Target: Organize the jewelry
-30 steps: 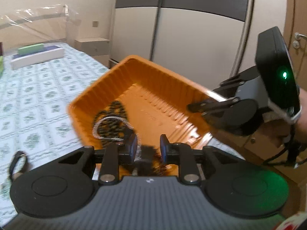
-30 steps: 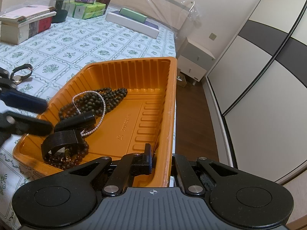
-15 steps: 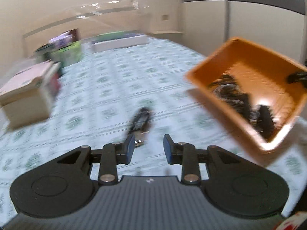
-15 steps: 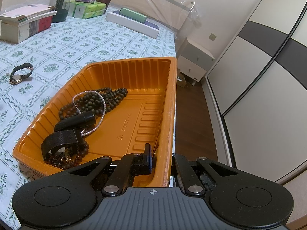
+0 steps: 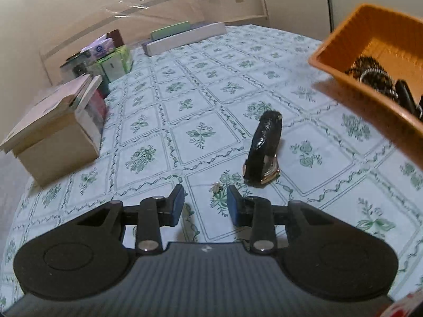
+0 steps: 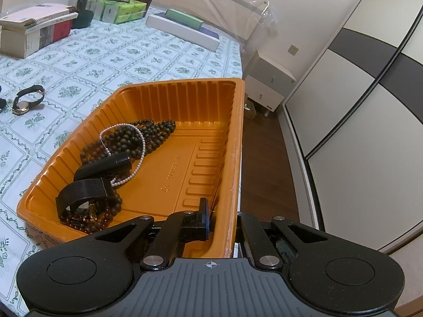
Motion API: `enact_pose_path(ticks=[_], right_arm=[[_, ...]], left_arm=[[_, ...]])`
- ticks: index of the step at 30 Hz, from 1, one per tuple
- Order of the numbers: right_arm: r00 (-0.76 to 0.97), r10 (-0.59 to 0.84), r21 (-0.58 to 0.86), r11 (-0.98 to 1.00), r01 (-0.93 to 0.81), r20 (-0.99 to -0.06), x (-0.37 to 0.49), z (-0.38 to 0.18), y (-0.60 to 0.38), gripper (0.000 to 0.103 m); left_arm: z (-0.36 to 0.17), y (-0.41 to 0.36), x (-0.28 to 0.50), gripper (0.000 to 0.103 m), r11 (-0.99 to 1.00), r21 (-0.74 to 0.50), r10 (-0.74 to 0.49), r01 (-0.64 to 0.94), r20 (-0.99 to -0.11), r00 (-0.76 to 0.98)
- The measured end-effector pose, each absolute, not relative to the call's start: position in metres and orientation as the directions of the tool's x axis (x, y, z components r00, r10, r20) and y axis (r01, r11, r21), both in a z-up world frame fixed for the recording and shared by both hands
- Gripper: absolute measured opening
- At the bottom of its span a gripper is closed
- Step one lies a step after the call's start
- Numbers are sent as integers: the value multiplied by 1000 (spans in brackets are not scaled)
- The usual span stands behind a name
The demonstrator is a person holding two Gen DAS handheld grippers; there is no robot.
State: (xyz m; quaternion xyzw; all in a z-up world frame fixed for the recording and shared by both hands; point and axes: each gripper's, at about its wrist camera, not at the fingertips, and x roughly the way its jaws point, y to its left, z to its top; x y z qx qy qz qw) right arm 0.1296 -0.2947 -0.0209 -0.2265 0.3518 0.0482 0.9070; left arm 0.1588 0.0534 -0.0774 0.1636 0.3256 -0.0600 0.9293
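left hand-held gripper (image 5: 205, 202): we hold it low over the worktop (image 5: 201, 100) with the floral cloth, jaws apart, nothing between them. the wristwatch (image 5: 263, 149) stands on its edge on the cloth just ahead of the right finger, black strap looped up, gold case at the bottom, not touching the gripper. a tiny pale bit (image 5: 216, 187) lies on the cloth between the fingertips and the watch; too small to identify.

right hand-held gripper (image 6: 222, 218): we have it clamped on the near-right rim of the orange tray (image 6: 238, 121), one finger inside the wall, the other outside. the tray sits at the worktop corner. inside it, on the left half: dark bead necklace (image 6: 148, 132), a thin pearl strand (image 6: 140, 142) draped over it, a black band (image 6: 84, 187) and a reddish bead string (image 6: 90, 223) in the near corner.

far side of the worktop: stack of books (image 6: 37, 31), green boxes (image 6: 121, 10), a long white box (image 6: 182, 31).
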Motion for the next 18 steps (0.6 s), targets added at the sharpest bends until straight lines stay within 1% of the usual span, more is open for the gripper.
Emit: enact_pose_path(ticks=[7, 9, 11, 14, 18], right_arm=[[747, -72, -375, 894, -246, -661, 130, -21, -295, 4], [747, -72, -374, 894, -245, -661, 130, -21, -296, 4], [747, -71, -373, 895, -246, -661, 130, -21, -296, 4], [747, -72, -375, 894, -245, -661, 130, -21, -296, 4], [747, -72, -376, 894, -246, -661, 130, -21, -296, 4]], left_arm=[[-82, 51, 172, 31, 937, 259, -21, 235, -630, 777], [-83, 53, 174, 28, 940, 243, -30, 237, -635, 772], [-82, 53, 176, 19, 942, 228, -44, 247, -644, 763], [-81, 51, 176, 10, 941, 220, -53, 258, -657, 752], [-80, 50, 176, 8, 948, 203, -53, 247, -662, 748]])
